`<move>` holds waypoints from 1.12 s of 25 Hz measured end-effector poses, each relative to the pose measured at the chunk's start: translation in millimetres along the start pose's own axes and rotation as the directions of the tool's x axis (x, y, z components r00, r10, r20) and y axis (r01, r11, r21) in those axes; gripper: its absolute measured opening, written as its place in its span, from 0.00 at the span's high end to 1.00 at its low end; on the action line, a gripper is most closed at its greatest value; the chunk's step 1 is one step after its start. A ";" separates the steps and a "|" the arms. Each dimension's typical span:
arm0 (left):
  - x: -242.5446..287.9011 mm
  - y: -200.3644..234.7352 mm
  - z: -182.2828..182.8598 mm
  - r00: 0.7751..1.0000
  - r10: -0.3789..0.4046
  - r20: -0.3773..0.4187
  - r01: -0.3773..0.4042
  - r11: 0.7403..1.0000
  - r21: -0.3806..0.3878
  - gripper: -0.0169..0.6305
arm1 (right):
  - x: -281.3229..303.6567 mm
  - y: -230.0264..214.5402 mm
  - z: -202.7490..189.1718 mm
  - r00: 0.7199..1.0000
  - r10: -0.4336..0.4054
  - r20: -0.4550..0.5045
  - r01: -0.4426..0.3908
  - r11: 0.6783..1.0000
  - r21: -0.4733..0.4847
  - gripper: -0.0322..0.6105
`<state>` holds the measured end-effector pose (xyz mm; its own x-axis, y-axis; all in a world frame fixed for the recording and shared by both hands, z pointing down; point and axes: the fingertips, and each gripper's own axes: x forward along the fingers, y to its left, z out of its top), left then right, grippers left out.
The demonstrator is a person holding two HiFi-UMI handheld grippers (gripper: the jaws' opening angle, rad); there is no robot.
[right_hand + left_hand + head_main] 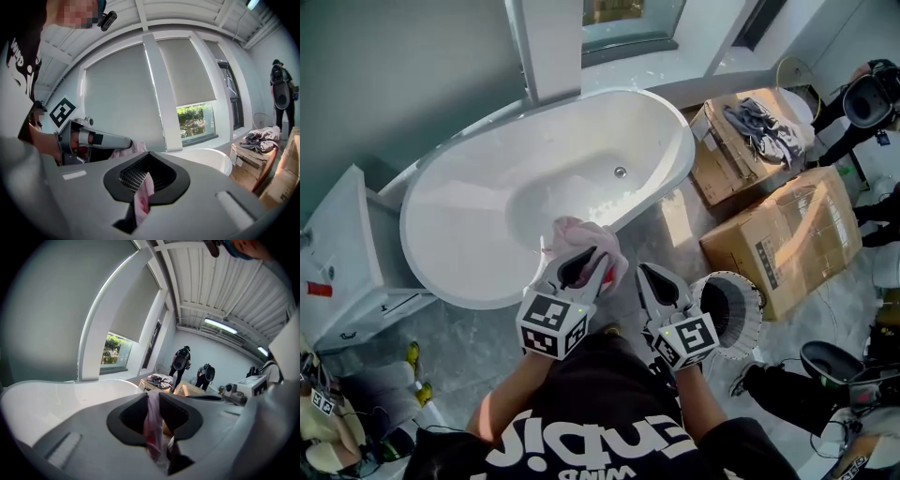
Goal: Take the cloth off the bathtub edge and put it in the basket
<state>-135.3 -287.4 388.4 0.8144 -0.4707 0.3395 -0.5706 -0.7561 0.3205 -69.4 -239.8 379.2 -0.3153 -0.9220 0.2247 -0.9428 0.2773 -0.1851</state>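
Observation:
A pink cloth [581, 234] hangs bunched over the near edge of the white bathtub [441, 272], lifted off the rim. My left gripper [584, 262] is shut on it from the left, and the cloth [152, 427] runs down between the jaws of that gripper [153, 394]. My right gripper [649, 277] sits just right of it, shut on a fold of the cloth [144, 196] at its jaws [149, 157]. The white ribbed basket [741, 292] stands on the floor right beside the right gripper.
Two cardboard boxes [787, 234] stand on the floor right of the tub, the farther one [717, 164] with grey clothes [764, 127] on it. A white cabinet [337, 253] is at the left. People with gear stand at the far right [872, 94].

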 end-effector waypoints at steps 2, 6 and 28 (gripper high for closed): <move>0.5 -9.1 8.4 1.000 -0.021 0.011 0.021 1.000 0.009 0.86 | -2.7 0.0 8.3 1.000 -0.010 0.020 0.010 1.000 -0.005 0.94; 8.4 -26.2 25.1 0.997 -0.072 0.025 0.071 0.997 0.034 0.86 | -12.5 -9.7 23.0 0.997 -0.057 0.055 0.058 0.998 -0.009 0.94; 52.2 -181.0 43.2 0.872 -0.485 -0.060 0.489 0.860 0.147 0.86 | -173.7 -70.9 32.3 0.836 -0.531 0.139 0.528 0.847 0.061 0.94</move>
<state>15.0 -194.8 309.9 0.9809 -0.0163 0.1940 -0.0774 -0.9469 0.3120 55.7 -108.1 322.4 0.2522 -0.9555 0.1530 -0.9585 -0.2684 -0.0962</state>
